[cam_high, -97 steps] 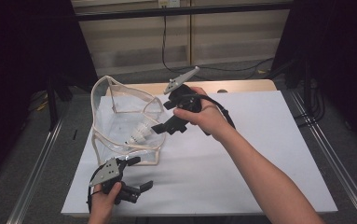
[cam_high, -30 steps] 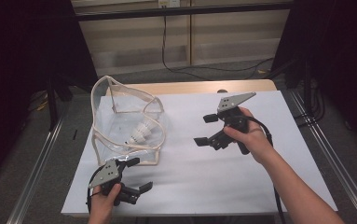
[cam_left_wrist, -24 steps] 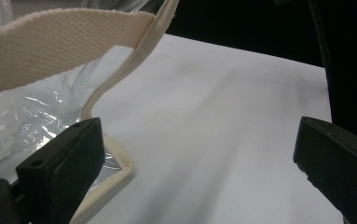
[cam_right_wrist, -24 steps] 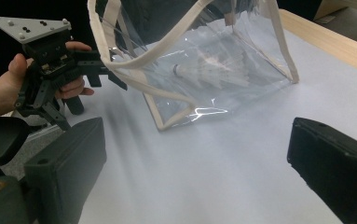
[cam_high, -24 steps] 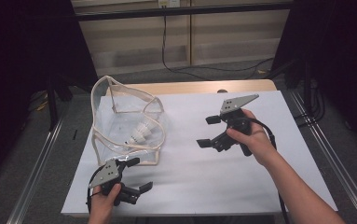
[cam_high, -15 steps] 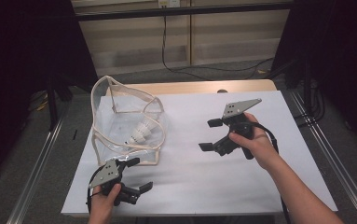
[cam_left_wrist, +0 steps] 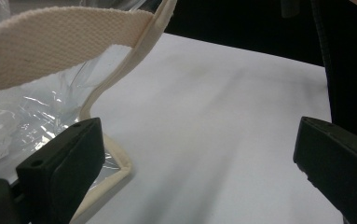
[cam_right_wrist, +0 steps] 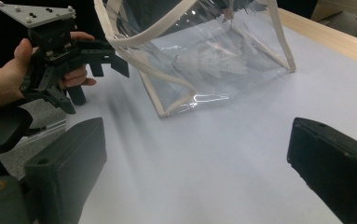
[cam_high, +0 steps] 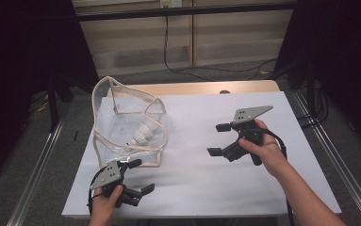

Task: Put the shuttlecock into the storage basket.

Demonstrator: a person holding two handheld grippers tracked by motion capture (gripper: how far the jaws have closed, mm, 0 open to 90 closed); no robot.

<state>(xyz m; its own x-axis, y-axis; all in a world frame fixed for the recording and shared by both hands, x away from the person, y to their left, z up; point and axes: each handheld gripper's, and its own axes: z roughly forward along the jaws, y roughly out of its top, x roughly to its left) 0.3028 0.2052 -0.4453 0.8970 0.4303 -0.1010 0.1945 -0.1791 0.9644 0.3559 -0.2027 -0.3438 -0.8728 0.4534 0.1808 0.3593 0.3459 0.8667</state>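
Note:
A clear plastic bag (cam_high: 126,127) with cream trim stands open on the left of the white table (cam_high: 192,183). White shuttlecocks (cam_high: 143,133) lie inside it. My left gripper (cam_high: 143,175) is open at the bag's near corner, close to the table's front edge. In the left gripper view the cream trim (cam_left_wrist: 64,42) hangs over my left jaw, and the gap between the jaws (cam_left_wrist: 199,158) holds nothing. My right gripper (cam_high: 216,139) hovers open over the table's right half, well clear of the bag. The right gripper view faces the bag (cam_right_wrist: 213,51) and the other gripper (cam_right_wrist: 73,51).
A strip of bare wood (cam_high: 206,88) shows along the table's far edge. Metal rails (cam_high: 329,155) run down both sides of the table. A black cable (cam_high: 187,66) lies on the floor behind. White surface stretches between the bag and my right gripper.
My right gripper has drawn back from the bag's mouth to the right and slightly nearer the person, staying open. The left gripper and the bag have not moved.

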